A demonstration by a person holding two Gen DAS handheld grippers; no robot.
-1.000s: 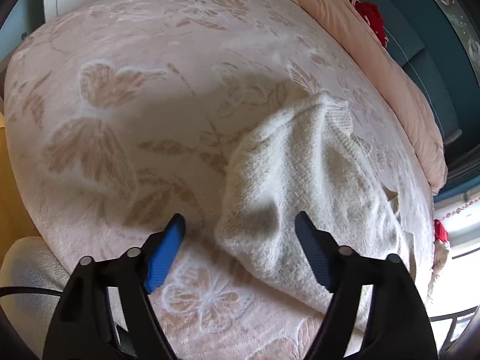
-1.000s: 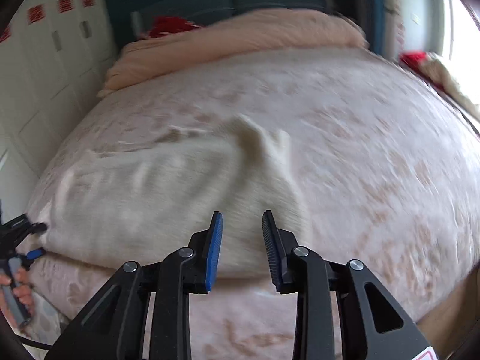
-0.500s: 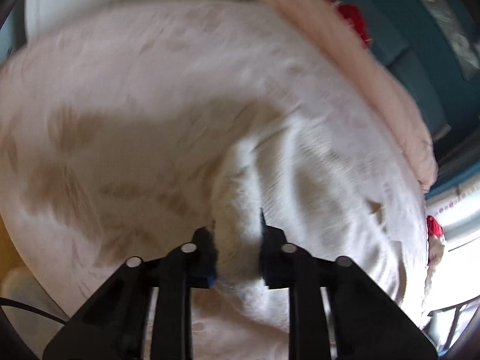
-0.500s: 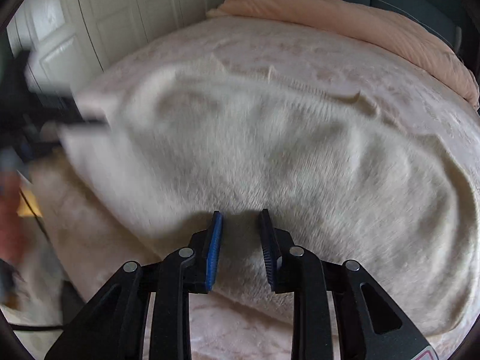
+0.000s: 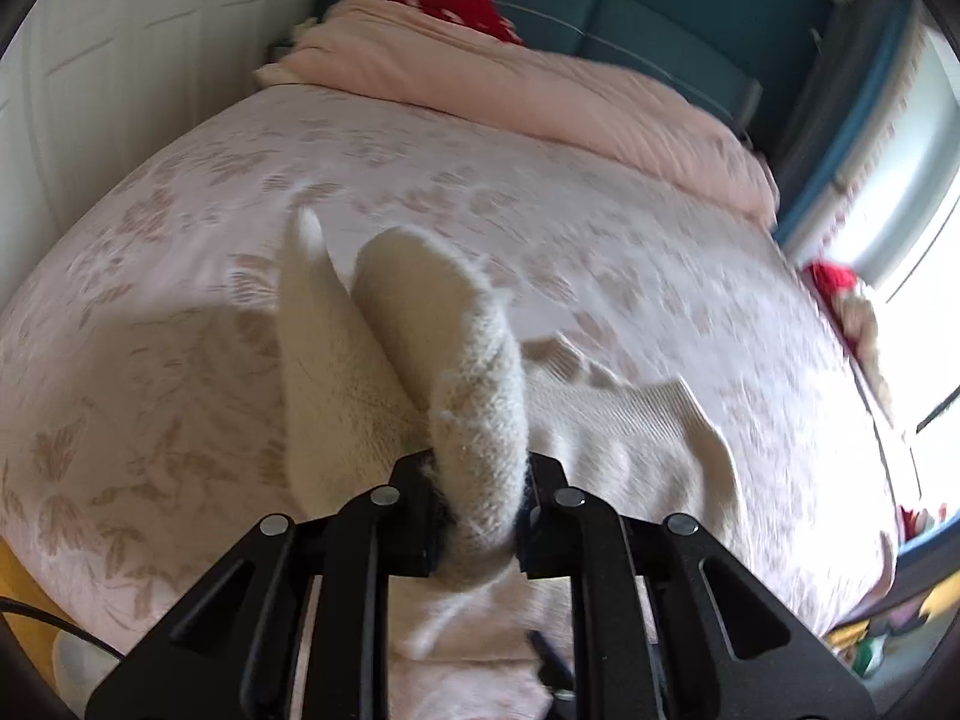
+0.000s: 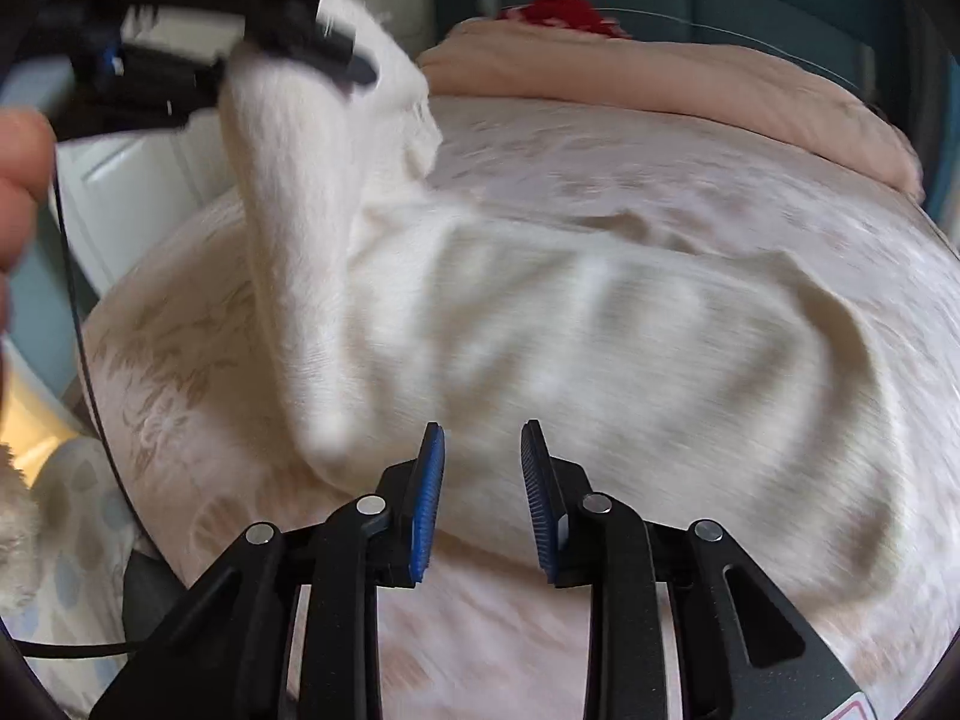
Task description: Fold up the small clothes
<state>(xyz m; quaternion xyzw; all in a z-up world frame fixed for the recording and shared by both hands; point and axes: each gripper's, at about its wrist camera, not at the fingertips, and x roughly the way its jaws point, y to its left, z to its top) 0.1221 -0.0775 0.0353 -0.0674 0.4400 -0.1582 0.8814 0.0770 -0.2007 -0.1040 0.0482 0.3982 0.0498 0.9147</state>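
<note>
A cream knitted garment [image 6: 600, 330] lies spread on the pink floral bed cover [image 6: 660, 168]. My left gripper [image 5: 480, 516] is shut on a bunched edge of the garment [image 5: 474, 420] and holds it raised, so folds of it hang down to the bed. The right wrist view shows that same left gripper [image 6: 288, 54] up at the top left, with cloth draping from it. My right gripper [image 6: 483, 492] hovers over the garment's near hem. Its jaws are opening, and its blue pads [image 6: 429, 498] press on no cloth.
A folded pink duvet [image 5: 540, 96] and a red item [image 5: 468, 0] lie along the head of the bed against a teal headboard. White wardrobe doors [image 5: 90, 60] stand on the left, a bright window [image 5: 918, 276] on the right. A hand [image 6: 18, 180] and a black cable [image 6: 78, 300] are at the left edge.
My left gripper went from wide open to shut on the garment's edge, then rose and rolled, lifting the cloth. My right gripper shifted along the near hem, its jaws slightly wider now.
</note>
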